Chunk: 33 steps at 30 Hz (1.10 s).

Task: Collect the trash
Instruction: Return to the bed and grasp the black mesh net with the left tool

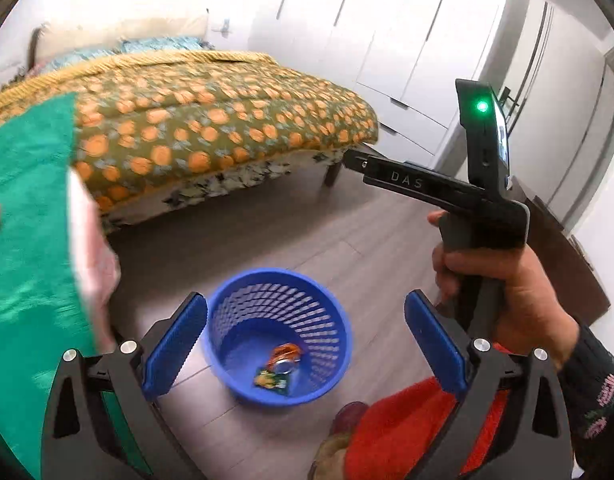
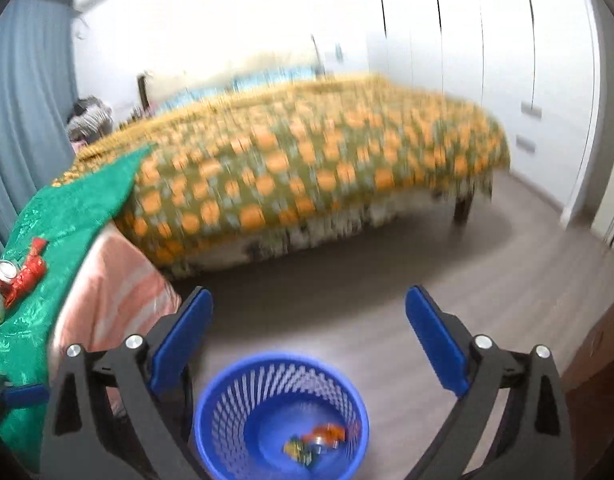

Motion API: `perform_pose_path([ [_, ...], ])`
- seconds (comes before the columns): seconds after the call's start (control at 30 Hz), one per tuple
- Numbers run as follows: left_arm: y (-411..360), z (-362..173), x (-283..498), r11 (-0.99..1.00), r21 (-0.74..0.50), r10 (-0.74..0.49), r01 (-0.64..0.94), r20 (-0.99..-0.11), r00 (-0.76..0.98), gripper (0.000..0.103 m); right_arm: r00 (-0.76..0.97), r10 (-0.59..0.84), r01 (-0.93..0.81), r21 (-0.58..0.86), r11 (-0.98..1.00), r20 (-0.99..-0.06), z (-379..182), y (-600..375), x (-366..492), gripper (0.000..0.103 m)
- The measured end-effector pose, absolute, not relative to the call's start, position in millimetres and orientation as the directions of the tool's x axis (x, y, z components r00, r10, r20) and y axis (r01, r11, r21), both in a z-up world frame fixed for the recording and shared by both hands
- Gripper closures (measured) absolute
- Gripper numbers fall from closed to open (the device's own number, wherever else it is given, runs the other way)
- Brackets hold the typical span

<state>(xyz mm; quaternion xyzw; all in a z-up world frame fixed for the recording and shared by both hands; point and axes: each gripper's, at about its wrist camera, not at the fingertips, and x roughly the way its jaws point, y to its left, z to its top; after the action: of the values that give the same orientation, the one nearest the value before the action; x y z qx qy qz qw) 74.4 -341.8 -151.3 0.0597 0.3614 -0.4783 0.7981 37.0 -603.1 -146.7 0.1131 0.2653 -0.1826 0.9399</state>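
Note:
A blue mesh basket (image 1: 267, 300) stands on the wood floor. In it lie a crushed orange can (image 1: 285, 356) and a green-yellow wrapper (image 1: 271, 382). My left gripper (image 1: 305, 342) hangs open above the basket with nothing between its blue pads. My right gripper (image 2: 309, 340) is open and empty too, above and behind the same basket (image 2: 267, 384). On a green cloth (image 2: 67, 220) at the left lie a red wrapper (image 2: 27, 276) and a can (image 2: 7, 270). A hand (image 1: 507, 292) holds the right tool at the right of the left wrist view.
A bed with an orange-patterned cover (image 2: 307, 168) fills the middle distance, with bare floor (image 2: 467, 280) between it and the basket. White wardrobe doors (image 1: 387, 40) line the right wall. Red fabric (image 1: 395, 420) shows at the bottom of the left wrist view.

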Motion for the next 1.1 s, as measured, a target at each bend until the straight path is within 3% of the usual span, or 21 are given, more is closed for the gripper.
perform_pose_path([
  [0.17,-269,-141,82,0.619,-0.235,-0.675,0.750,-0.647,0.354,0.005,0.815,-0.236,0.325,0.080,0.942,-0.530,-140,-550,47,0.007],
  [0.53,-71,-154,130,0.906,-0.097,-0.348,0.413,-0.727,0.592,0.005,0.783,0.117,-0.091,0.073,0.993,-0.611,-141,-328,76,0.007],
  [0.7,-9,-157,145,0.951,-0.074,-0.254,0.300,-0.740,0.623,0.005,0.740,0.180,-0.197,0.047,0.979,-0.649,-132,-261,100,0.007],
  [0.97,33,-150,174,0.967,-0.024,-0.189,0.254,-0.736,0.650,0.005,0.684,0.213,-0.313,-0.016,0.950,-0.698,-155,-197,145,0.007],
  [1.1,36,-118,211,0.956,-0.033,-0.234,0.293,-0.689,0.686,0.005,0.670,0.229,-0.311,0.013,0.950,-0.706,-167,-188,152,0.007],
])
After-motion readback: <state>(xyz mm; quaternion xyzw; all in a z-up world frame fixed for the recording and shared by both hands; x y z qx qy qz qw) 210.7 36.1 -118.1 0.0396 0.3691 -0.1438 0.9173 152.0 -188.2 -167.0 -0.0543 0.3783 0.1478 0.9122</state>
